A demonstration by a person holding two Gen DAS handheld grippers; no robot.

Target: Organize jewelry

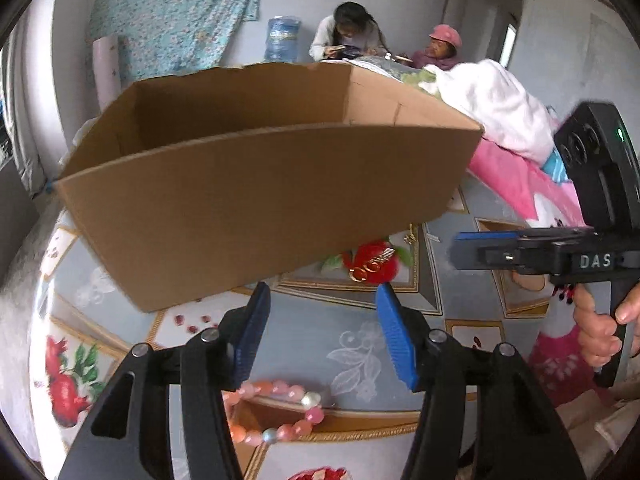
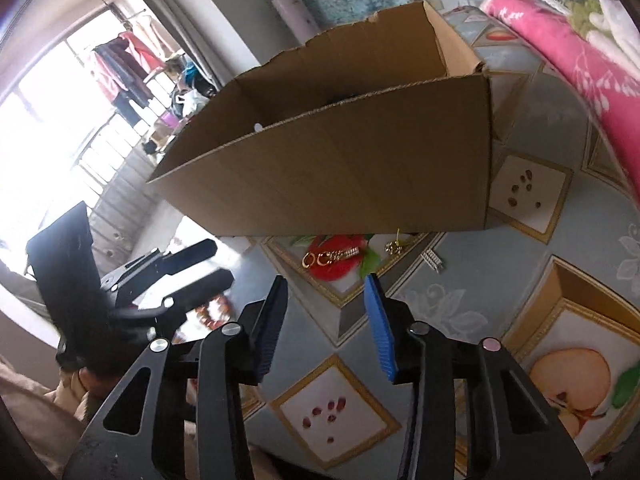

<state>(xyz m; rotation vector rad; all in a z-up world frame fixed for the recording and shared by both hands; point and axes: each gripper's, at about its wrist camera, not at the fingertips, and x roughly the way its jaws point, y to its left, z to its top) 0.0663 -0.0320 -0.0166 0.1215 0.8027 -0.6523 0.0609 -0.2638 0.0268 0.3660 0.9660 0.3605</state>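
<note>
Your pink bead bracelet (image 1: pixel 276 412) is lying on the fruit-print sheet (image 1: pixel 320 320), right under your left gripper (image 1: pixel 322 332), partly hidden behind its left finger. The jaws are apart with nothing between them. The gold chain (image 2: pixel 332 258) sits on the red fruit print just in front of the cardboard box (image 2: pixel 340 168), with a small gold earring (image 2: pixel 394 246) and a silver piece (image 2: pixel 432 262) beside it. Your right gripper (image 2: pixel 328 326) hangs above the sheet near that chain, jaws parted, empty. A pink blanket (image 2: pixel 560 40) lies beyond.
</note>
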